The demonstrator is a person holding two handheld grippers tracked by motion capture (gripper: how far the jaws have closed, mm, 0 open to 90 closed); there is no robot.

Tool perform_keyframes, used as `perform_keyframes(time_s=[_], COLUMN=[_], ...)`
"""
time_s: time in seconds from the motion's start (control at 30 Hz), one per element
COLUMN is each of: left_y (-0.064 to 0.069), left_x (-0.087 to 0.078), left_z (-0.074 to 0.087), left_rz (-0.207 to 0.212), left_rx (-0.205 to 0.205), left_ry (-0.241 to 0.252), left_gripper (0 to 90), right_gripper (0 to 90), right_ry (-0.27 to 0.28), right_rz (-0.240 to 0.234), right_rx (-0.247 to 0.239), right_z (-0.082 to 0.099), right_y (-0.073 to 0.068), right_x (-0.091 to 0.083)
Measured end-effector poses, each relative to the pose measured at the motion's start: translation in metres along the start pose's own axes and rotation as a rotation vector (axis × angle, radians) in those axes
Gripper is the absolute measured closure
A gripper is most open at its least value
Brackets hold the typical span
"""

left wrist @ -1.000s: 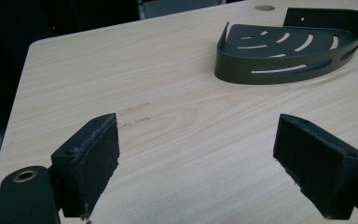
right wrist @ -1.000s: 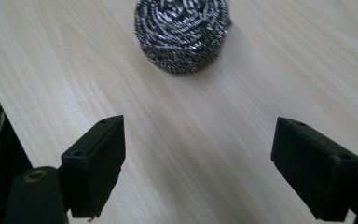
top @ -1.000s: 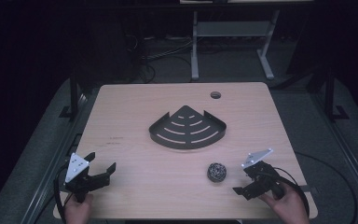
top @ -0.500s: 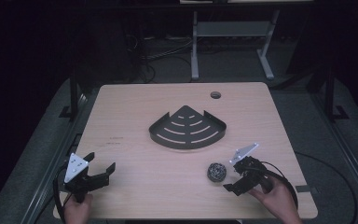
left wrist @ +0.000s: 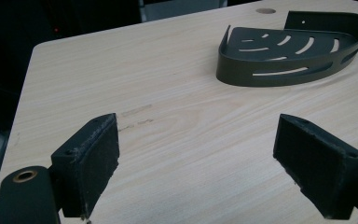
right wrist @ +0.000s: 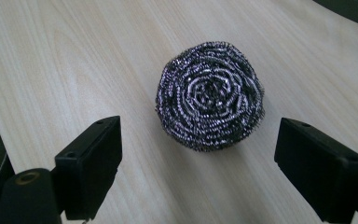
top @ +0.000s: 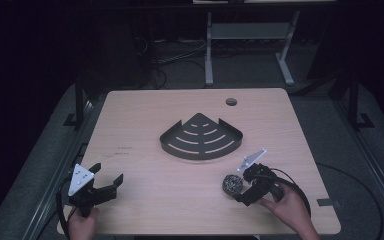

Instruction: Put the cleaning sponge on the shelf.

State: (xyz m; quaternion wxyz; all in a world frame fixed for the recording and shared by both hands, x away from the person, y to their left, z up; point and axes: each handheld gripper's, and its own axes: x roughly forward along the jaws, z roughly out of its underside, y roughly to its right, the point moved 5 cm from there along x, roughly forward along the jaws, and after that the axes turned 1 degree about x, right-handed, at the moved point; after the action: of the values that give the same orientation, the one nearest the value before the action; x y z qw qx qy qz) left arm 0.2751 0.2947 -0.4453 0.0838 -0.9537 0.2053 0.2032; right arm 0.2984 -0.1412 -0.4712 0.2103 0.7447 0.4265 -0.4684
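Observation:
A round steel-wool scourer point(top: 232, 184) point(right wrist: 209, 95) lies on the wooden table near its front right. My right gripper point(top: 239, 187) point(right wrist: 200, 140) sits just right of it and points at it. Its jaws have just been opening and now stand wide, with the scourer just ahead of the gap and touching neither pad. A black slotted corner basket point(top: 201, 137) point(left wrist: 293, 51) rests at the table's middle with nothing in it. My left gripper point(top: 107, 174) point(left wrist: 198, 135) hovers open near the front left corner, over bare wood, aimed toward the basket.
The table point(top: 145, 130) has a small cable hole point(top: 231, 101) point(left wrist: 265, 10) near its far edge. A cable loops behind the right hand. A metal stand point(top: 245, 45) and cables lie on the dark floor beyond the table.
My right gripper has slid left, up to the scourer, and its jaws have spread wider. The left gripper has stayed where it was.

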Motion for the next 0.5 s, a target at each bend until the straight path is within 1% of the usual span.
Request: perform_keyframes(time_s=[0.5], left_y=[0.000], left_x=[0.000], left_z=[-0.001], left_rz=[0.002], left_rx=[-0.002], left_ry=[0.002], left_gripper=[13.8], right_gripper=[16.0], right_ry=[-0.045], right_rz=[-0.006], right_rx=[-0.017], right_z=[-0.011], right_y=[0.002], right_x=[0.016])
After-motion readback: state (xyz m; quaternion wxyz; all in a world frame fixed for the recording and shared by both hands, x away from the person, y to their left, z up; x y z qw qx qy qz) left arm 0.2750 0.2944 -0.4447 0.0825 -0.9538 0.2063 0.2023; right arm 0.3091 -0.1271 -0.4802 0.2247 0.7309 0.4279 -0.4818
